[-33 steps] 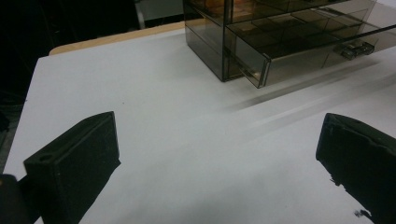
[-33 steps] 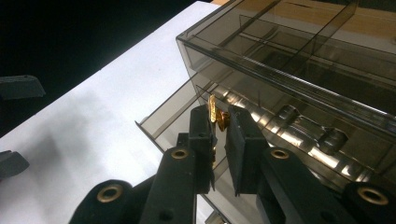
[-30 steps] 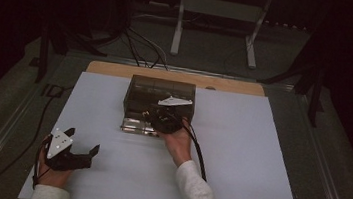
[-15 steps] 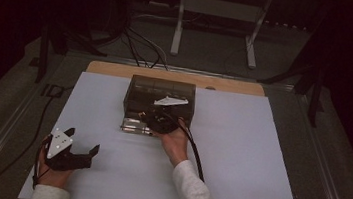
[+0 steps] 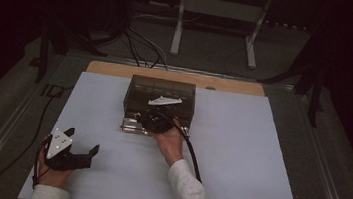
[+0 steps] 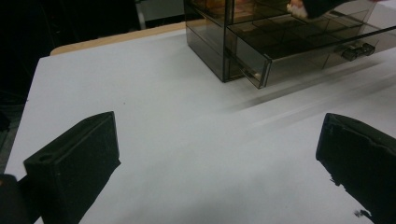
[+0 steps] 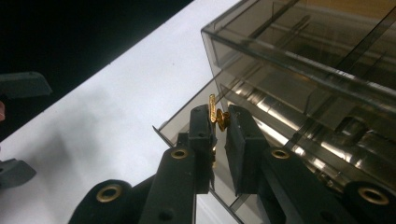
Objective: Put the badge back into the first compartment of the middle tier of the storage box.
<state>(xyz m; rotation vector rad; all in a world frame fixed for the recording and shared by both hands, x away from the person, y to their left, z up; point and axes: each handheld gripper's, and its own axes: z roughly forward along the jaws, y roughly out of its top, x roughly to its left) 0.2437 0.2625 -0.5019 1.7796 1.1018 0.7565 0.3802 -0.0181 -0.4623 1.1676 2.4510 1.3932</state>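
Right gripper view: small gold piece is pinched by right hand-held gripper over open drawer. Left hand-held gripper is spread on bench.

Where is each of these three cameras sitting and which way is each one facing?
High view: above the person's side, looking forward and down on the white table; both forearms, left hand-held gripper.
Left gripper view: on that open gripper, looking across the table at the smoky drawer box; its two black jaws.
Right gripper view: on the right hand-held gripper, facing the box's open drawer, jaws pinching a small gold piece.
All three share the box.
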